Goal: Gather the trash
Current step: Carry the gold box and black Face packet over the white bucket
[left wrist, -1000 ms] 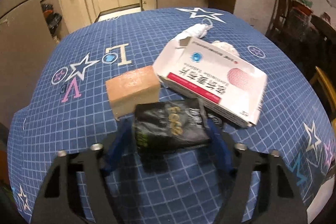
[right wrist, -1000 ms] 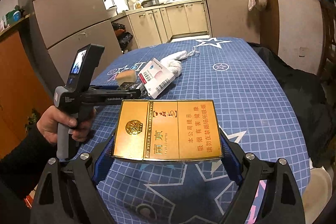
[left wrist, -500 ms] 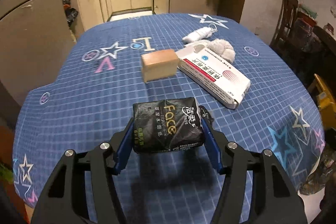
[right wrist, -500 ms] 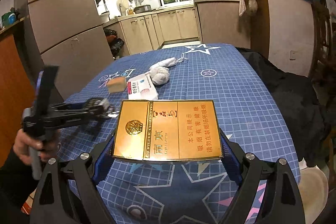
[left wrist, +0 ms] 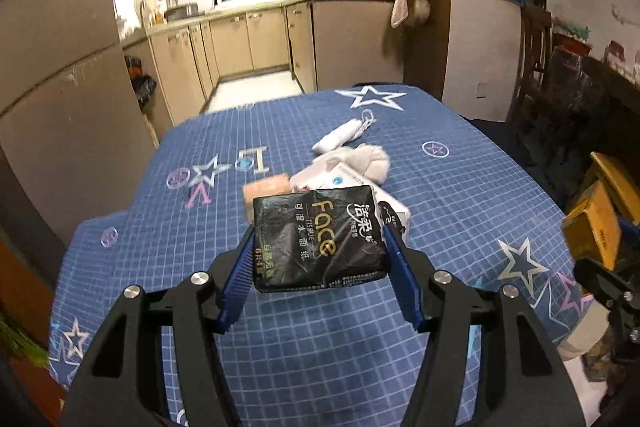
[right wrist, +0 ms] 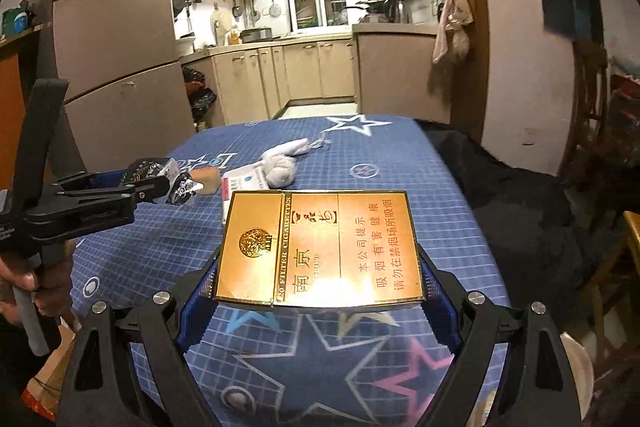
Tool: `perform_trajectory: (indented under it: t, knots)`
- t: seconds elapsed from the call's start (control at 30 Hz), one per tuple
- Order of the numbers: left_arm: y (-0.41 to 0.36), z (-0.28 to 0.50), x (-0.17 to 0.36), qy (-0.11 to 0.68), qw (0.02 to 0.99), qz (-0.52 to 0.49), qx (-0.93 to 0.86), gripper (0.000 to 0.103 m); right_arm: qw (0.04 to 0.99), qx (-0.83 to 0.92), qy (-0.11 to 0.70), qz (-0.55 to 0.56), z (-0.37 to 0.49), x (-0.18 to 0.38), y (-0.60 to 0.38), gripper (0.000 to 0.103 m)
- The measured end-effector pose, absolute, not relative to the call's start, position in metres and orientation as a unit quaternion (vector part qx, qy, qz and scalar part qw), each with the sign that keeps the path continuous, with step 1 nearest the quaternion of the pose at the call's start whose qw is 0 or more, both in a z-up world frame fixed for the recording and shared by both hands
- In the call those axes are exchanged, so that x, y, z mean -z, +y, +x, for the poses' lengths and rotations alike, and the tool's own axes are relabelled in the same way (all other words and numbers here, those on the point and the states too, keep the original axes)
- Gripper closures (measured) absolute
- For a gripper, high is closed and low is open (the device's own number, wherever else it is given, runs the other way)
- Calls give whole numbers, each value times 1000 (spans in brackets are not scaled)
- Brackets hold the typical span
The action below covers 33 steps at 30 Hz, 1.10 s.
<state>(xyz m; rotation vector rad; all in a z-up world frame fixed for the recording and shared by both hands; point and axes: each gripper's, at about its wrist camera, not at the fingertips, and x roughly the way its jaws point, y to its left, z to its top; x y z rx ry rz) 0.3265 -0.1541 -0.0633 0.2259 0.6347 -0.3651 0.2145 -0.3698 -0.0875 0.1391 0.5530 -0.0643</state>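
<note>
**Fig. — Both grippers loaded above the table**

L gripper (left wrist: pixel 320 247): blue pads clamped on either side of black tissue pack (left wrist: pixel 318 237), held clear above blue star-print tablecloth (left wrist: pixel 460 187). R gripper (right wrist: pixel 318 279): clamped on gold cigarette box (right wrist: pixel 318 247), also off the cloth. On the table beyond: tan block (left wrist: pixel 266 187), white carton (left wrist: pixel 340 179) just beside it, crumpled white wad (left wrist: pixel 370 161) touching carton's far end, small white roll (left wrist: pixel 340 137) w/ string further back.
</note>
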Motion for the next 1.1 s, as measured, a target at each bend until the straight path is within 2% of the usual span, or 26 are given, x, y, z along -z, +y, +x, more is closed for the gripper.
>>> perform_trajectory:
  t: [0.4, 1.1]
  knots:
    - [-227, 298, 54, 266, 927, 148, 218, 45, 963, 91, 247, 65, 167, 63, -403, 16]
    - [-315, 252, 56, 239, 906, 189, 293, 45, 954, 181, 224, 77, 97, 48, -476, 16]
